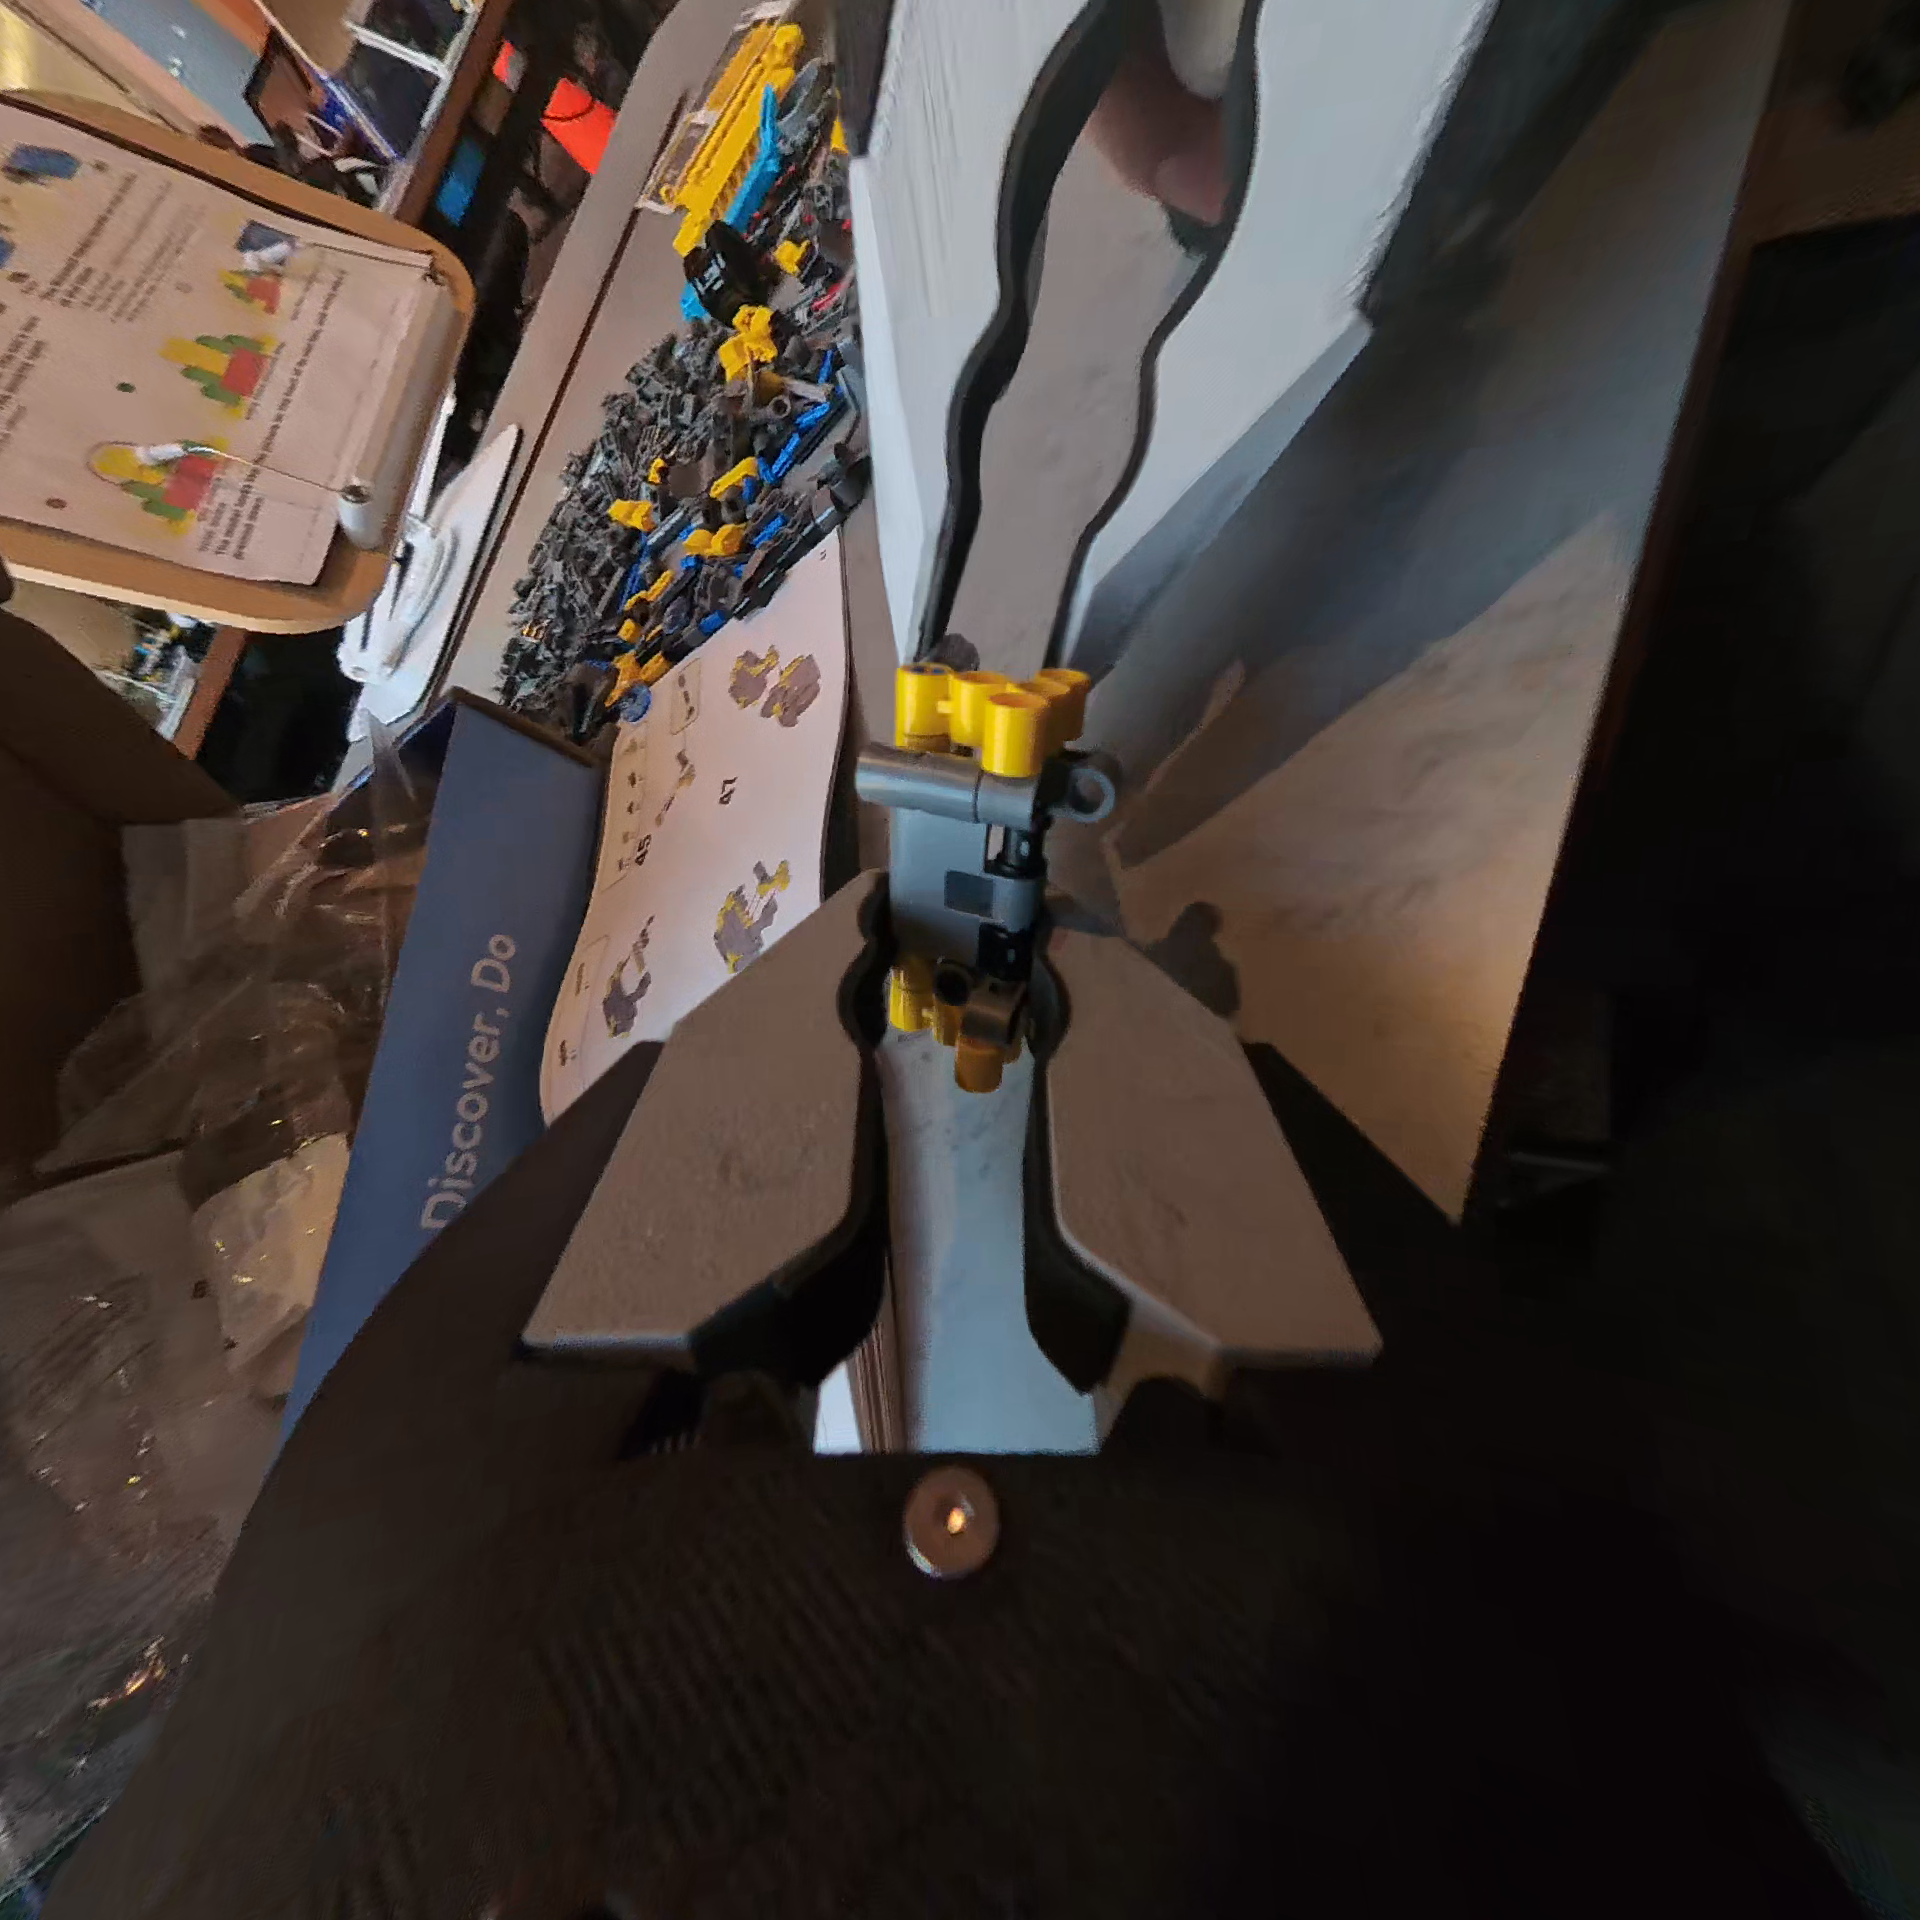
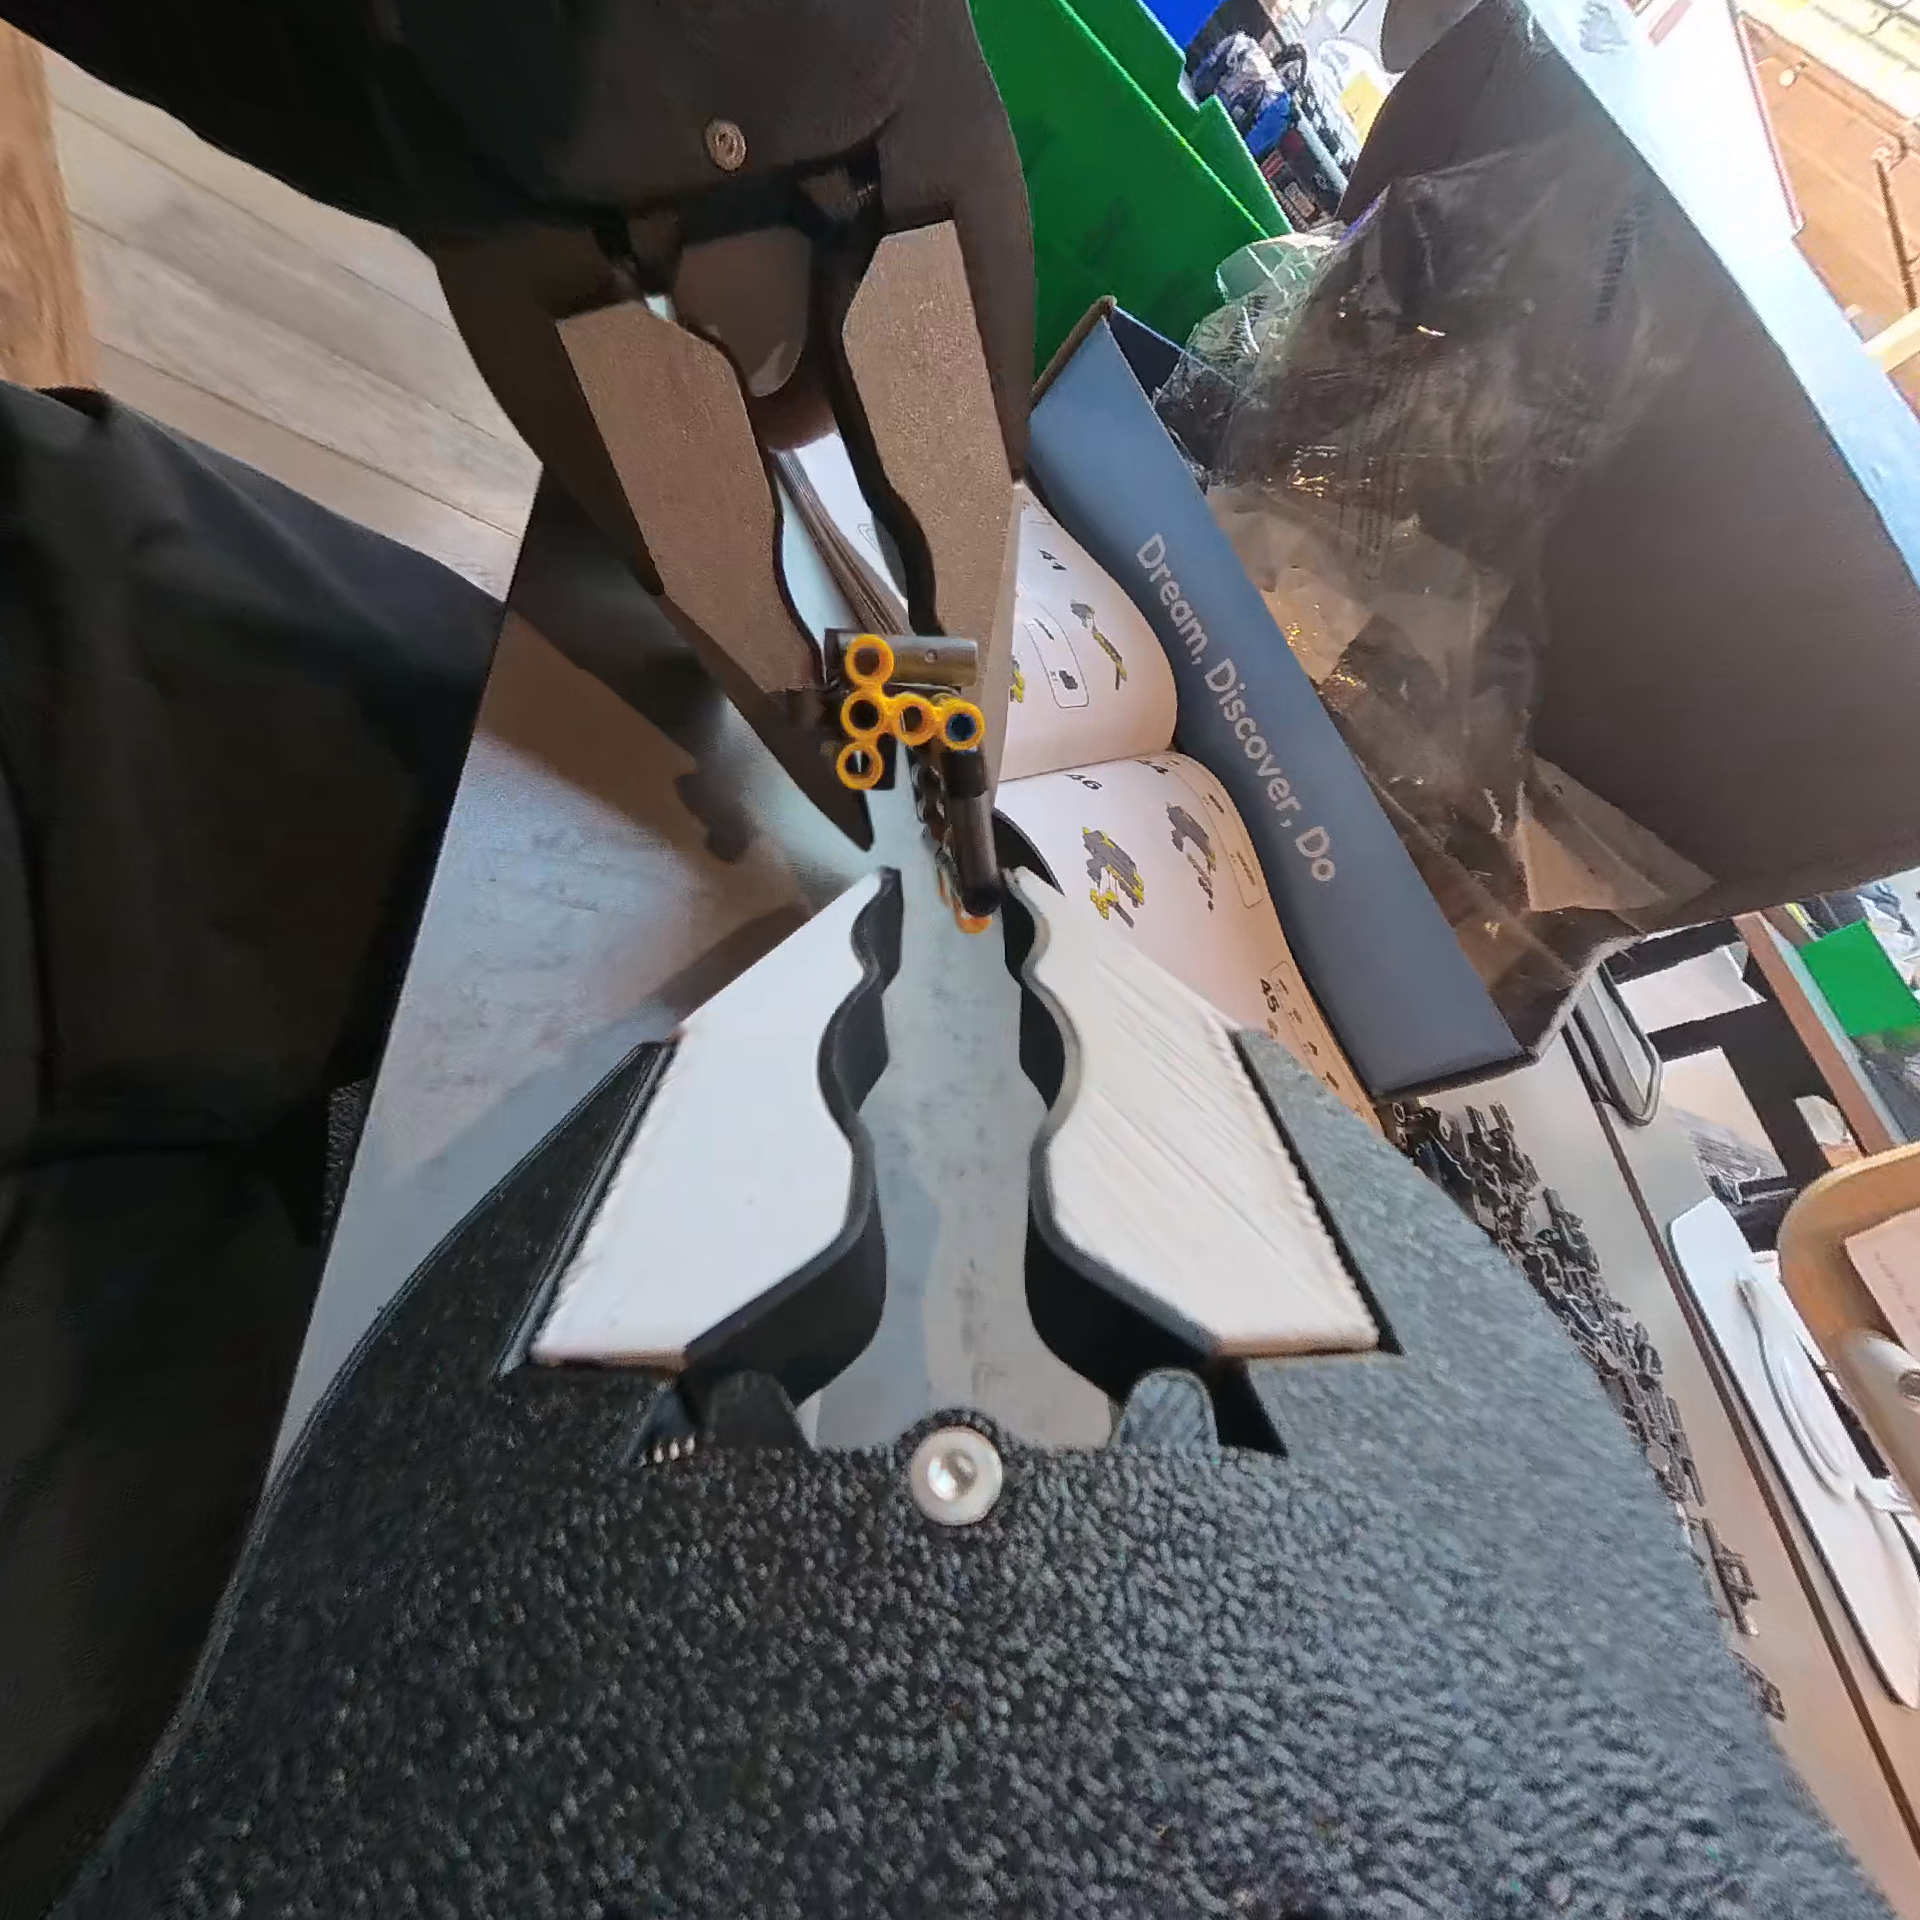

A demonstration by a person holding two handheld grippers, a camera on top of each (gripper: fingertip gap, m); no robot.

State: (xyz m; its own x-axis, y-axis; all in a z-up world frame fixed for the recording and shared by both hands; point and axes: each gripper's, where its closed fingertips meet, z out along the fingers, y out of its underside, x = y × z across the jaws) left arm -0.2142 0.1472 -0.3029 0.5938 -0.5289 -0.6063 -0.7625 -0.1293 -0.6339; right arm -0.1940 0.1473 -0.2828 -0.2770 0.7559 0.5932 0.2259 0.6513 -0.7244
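The left gripper (image 1: 954,935) was clamped on a small grey-and-yellow brick assembly (image 1: 977,831), its two tongs closed against the lower end so that the grey beam and the cluster of yellow tube connectors (image 1: 992,712) stood out past the tips; that left the upper end exposed, as I read it, for the other tool to reach. In the right wrist view the same assembly (image 2: 909,727) hung between the dark fingers of the left gripper (image 2: 883,727), yellow tubes end-on to the lens; the right gripper (image 2: 951,894) sat just below it, white tongs apart with a clear gap, gripping nothing; a black pin (image 2: 971,831) on the assembly pointed down toward that gap, though whether it touched a tip I couldn't tell.

Beyond the tips lay an open instruction booklet (image 1: 717,831), flat on the table (image 2: 582,914) beside the work, likely to stay readable; a dark blue box (image 2: 1278,790) stood just past it with crumpled clear plastic bags (image 2: 1382,499) inside. Farther off, a heap of loose grey, blue and yellow bricks (image 1: 707,499) was spread on the table, and a partly built yellow-and-blue model (image 1: 748,166) behind that; a printed sheet on a wooden stand (image 1: 197,343) sat off to the side.
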